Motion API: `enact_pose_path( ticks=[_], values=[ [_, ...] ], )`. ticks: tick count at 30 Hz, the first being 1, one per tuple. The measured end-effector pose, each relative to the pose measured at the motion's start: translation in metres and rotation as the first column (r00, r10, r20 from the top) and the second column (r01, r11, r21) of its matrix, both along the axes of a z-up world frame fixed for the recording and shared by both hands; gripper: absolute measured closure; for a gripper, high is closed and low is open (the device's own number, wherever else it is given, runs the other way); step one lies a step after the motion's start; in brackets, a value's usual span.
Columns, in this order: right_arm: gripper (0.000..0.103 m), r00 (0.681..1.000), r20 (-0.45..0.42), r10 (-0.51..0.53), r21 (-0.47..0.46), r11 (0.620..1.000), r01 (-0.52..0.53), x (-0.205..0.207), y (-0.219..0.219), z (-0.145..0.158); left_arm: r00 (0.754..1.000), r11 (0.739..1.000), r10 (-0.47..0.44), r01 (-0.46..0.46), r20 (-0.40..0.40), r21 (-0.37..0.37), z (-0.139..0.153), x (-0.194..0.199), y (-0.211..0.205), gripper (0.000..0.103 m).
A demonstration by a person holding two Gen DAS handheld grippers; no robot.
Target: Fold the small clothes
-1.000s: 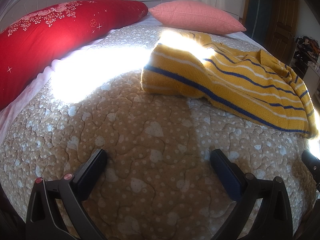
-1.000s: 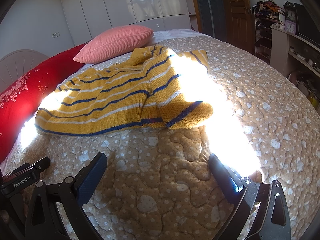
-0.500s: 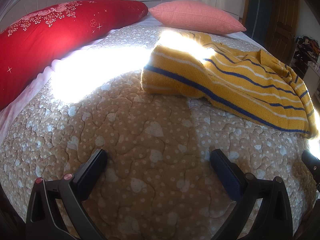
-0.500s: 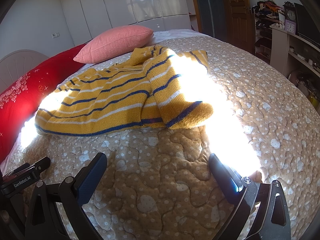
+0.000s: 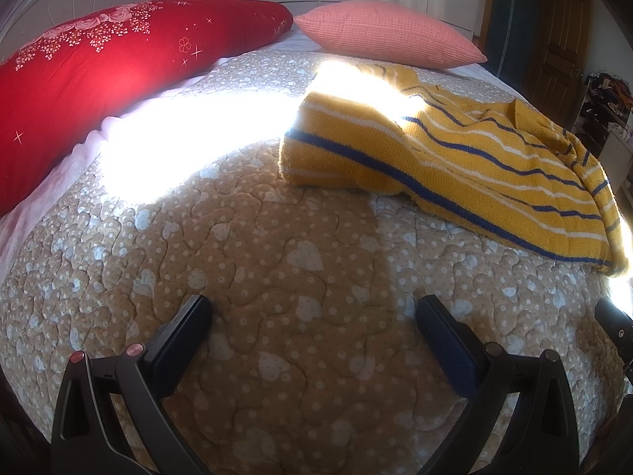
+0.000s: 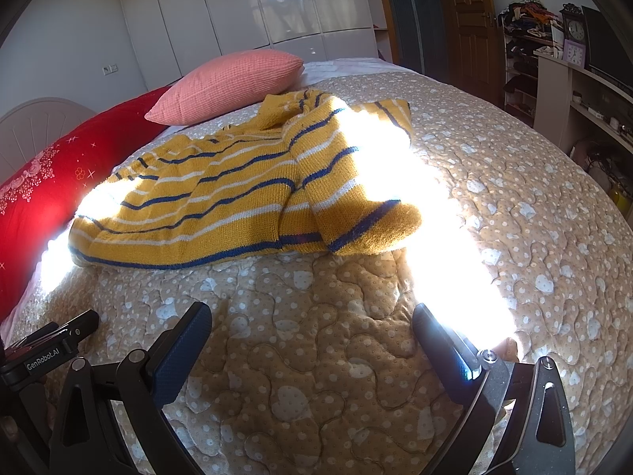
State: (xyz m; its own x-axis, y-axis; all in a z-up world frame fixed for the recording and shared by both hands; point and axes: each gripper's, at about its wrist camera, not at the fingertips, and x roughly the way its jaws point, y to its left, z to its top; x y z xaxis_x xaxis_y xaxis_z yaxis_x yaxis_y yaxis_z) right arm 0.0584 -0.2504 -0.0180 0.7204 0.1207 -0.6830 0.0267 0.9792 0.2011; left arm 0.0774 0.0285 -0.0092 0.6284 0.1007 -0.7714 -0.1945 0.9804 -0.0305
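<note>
A yellow knit sweater (image 5: 455, 158) with blue and white stripes lies spread on the bed, partly in bright sunlight; it also shows in the right wrist view (image 6: 245, 194), one sleeve folded over its right side. My left gripper (image 5: 312, 316) is open and empty, over the bedspread, short of the sweater's left end. My right gripper (image 6: 312, 320) is open and empty, just short of the sweater's near hem.
The beige quilted bedspread (image 5: 277, 261) covers the bed. A long red pillow (image 5: 99, 75) and a pink pillow (image 6: 233, 83) lie at the head. White wardrobes (image 6: 277, 4), a wooden door and cluttered shelves (image 6: 569, 79) stand beyond. The left gripper's body (image 6: 47, 348) shows at left.
</note>
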Motion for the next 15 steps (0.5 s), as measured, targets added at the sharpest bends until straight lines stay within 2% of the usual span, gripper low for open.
enact_pose_path(
  ticks=[4, 9, 12, 15],
  values=[
    [0.001, 1.000, 0.000, -0.005, -0.007, 1.000, 0.005, -0.001, 0.001, 0.001, 1.000, 1.000, 0.002, -0.002, 0.015, -0.003, 0.003, -0.001, 0.000, 0.000],
    [0.000, 0.995, 0.050, -0.081, -0.061, 0.995, 0.084, -0.012, 0.002, 0.016, 0.998, 1.000, 0.022, -0.021, 0.052, -0.020, 0.010, -0.006, 0.004, 0.000],
    [0.000, 0.987, 0.084, -0.138, -0.055, 0.988, 0.142, -0.019, -0.003, 0.027, 0.994, 0.998, 0.050, -0.047, 0.102, -0.032, 0.018, -0.011, 0.009, 0.000],
    [0.000, 0.980, 0.121, -0.156, -0.067, 0.984, 0.165, -0.023, -0.002, 0.041, 0.976, 0.996, 0.085, -0.083, 0.201, -0.018, 0.034, -0.020, 0.012, 0.000]
  ],
)
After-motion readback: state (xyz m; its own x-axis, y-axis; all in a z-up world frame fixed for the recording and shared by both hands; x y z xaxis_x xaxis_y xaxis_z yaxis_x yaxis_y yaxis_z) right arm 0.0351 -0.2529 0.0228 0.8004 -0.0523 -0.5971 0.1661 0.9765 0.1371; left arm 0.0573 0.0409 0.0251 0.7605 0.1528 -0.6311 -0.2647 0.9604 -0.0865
